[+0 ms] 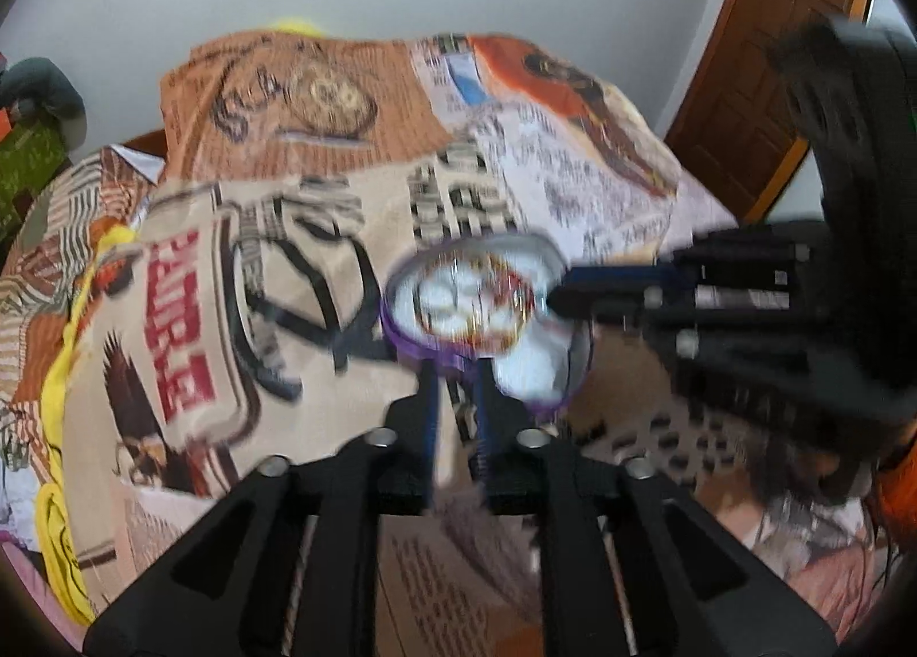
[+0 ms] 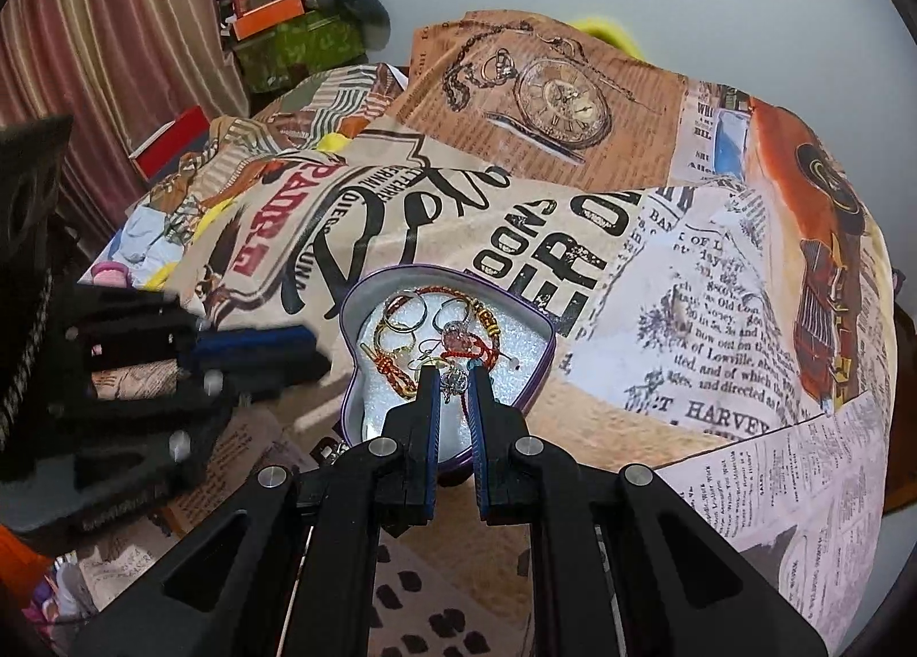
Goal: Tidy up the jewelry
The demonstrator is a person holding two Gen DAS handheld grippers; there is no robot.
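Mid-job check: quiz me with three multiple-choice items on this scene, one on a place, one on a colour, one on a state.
1. The heart-shaped metal tin with white foam lining rests on:
A a bare wooden floor
B the newspaper-print cloth
C a glass shelf

2. The tin's outer rim is:
A purple
B green
C yellow

3. The right gripper's fingers are:
A spread wide apart
B out of view
C close together around a small silver trinket

Answers:
1 B, printed cloth surrounds the tin.
2 A, a purple edge shows along its wall.
3 C, the trinket sits between the tips, above the foam.
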